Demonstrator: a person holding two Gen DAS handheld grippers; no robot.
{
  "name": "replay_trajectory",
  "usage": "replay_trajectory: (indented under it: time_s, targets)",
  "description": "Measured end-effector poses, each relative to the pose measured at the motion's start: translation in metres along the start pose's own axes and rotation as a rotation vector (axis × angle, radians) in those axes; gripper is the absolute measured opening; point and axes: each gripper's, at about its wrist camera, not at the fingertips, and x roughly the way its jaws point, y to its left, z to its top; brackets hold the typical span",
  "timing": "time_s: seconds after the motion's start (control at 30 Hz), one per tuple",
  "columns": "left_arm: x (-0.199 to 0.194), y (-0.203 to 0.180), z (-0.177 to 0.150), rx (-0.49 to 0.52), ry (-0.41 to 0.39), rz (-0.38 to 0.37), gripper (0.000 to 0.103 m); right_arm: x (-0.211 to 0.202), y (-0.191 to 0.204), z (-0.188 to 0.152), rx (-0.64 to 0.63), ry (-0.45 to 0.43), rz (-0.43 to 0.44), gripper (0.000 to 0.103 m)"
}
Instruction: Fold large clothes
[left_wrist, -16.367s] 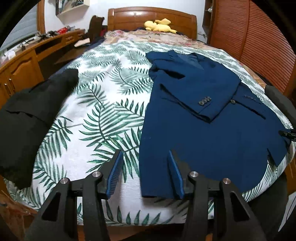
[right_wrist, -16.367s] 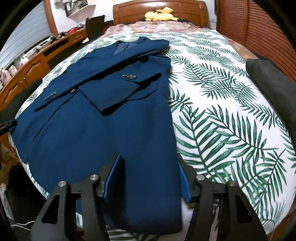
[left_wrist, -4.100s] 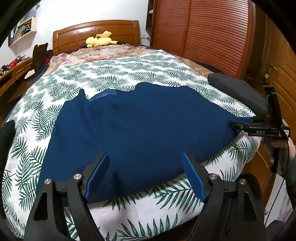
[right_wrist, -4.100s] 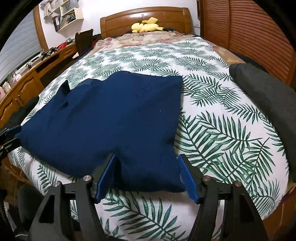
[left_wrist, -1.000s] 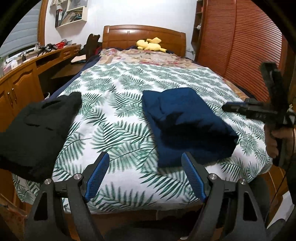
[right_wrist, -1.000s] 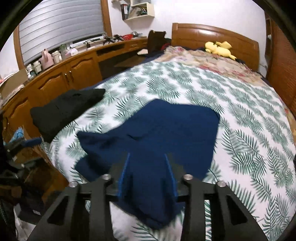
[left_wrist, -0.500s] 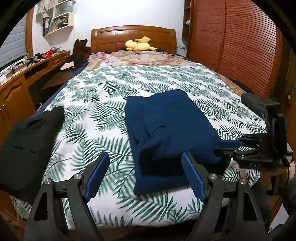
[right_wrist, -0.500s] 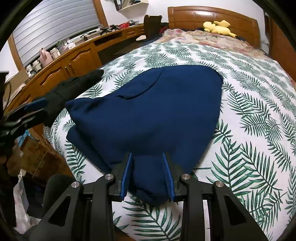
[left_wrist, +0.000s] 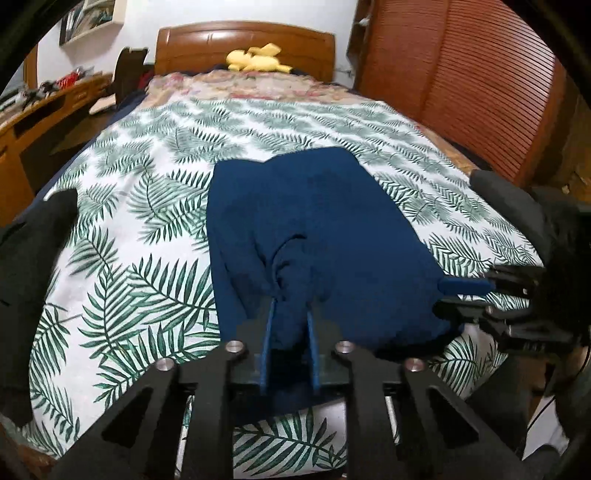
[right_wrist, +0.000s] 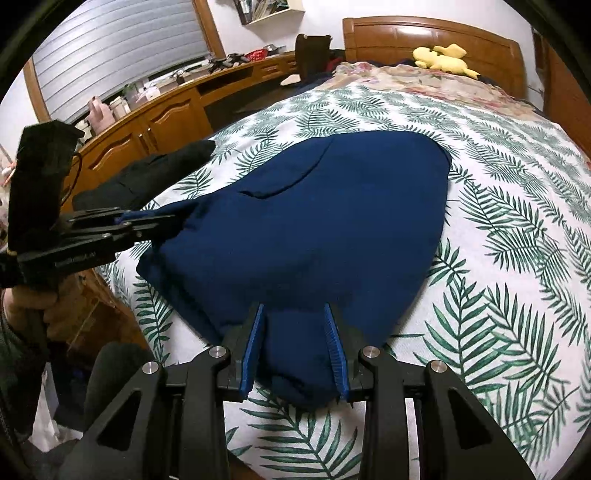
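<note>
Since half a second before, the left gripper (left_wrist: 290, 306) had advanced from above the near bed (left_wrist: 147, 206) edge onto the jacket (left_wrist: 317, 229). Left view: its jaws were closing, pinching a bunched fold at the near hem; the folded jacket lay mid-bed, the right gripper (left_wrist: 461, 295) gripping its right corner. Right view: the right gripper (right_wrist: 295, 314), jaws narrow, held a thick jacket (right_wrist: 325, 221) corner; the left gripper (right_wrist: 162, 221) bit the far corner, a black garment (right_wrist: 147, 177) beyond.
</note>
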Motion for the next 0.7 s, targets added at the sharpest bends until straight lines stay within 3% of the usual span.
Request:
replay_trajectory:
  time_s: [0.17, 0.3, 0.53, 0.7]
  targets:
    - [-0.021, 0.019, -0.005, -0.054, -0.057, 0.015, 0.013, -0.015, -0.001, 0.017, -0.027, -0.010, -0.015, 0.034]
    - [-0.017, 0.031, -0.016, -0.061, -0.037, 0.050, 0.013, -0.010, 0.004, 0.014, -0.031, 0.008, 0.009, 0.034]
    - [-0.003, 0.039, -0.034, -0.072, 0.007, 0.035, 0.013, 0.014, -0.001, 0.002, 0.025, 0.047, 0.027, 0.038]
    - [-0.005, 0.038, -0.033, -0.063, 0.001, 0.027, 0.013, 0.011, -0.009, 0.014, 0.035, 0.054, 0.030, 0.044]
